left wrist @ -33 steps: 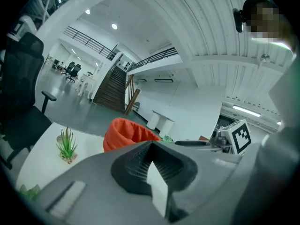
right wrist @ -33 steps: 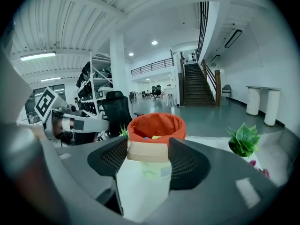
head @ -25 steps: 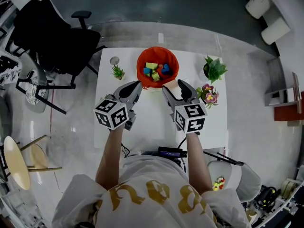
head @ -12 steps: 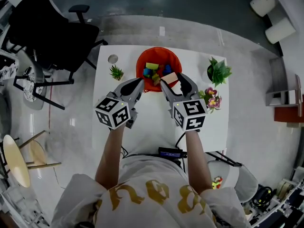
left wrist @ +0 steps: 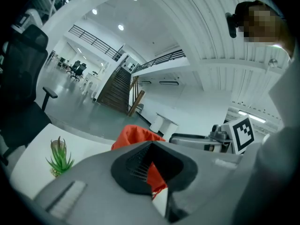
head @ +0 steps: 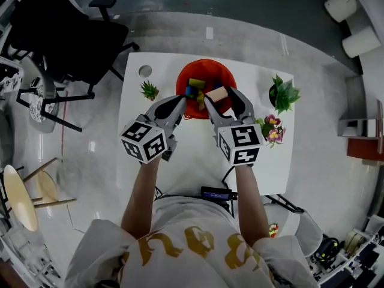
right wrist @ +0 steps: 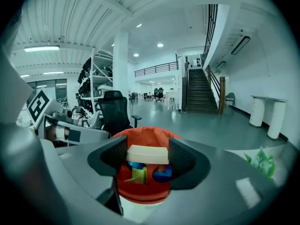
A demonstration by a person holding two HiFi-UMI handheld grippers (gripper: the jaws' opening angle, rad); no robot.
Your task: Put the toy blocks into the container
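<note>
**Block poised above the container, release is next**

Cream block [right wrist: 148,154] sits clamped between the right gripper's [head: 221,96] jaws, long axis running straight across from pad to pad, level. Right below and just beyond it lies the orange container [head: 201,63], mouth open, with blue and yellow-green blocks [right wrist: 140,173] already inside. So the drop line looks good: the block is over the opening, not over the rim. The left gripper [head: 179,102] is at the container's near-left edge, jaws closed with orange fabric caught between them, apparently steadying the wall. My read is that the right jaws only need to open.
</note>
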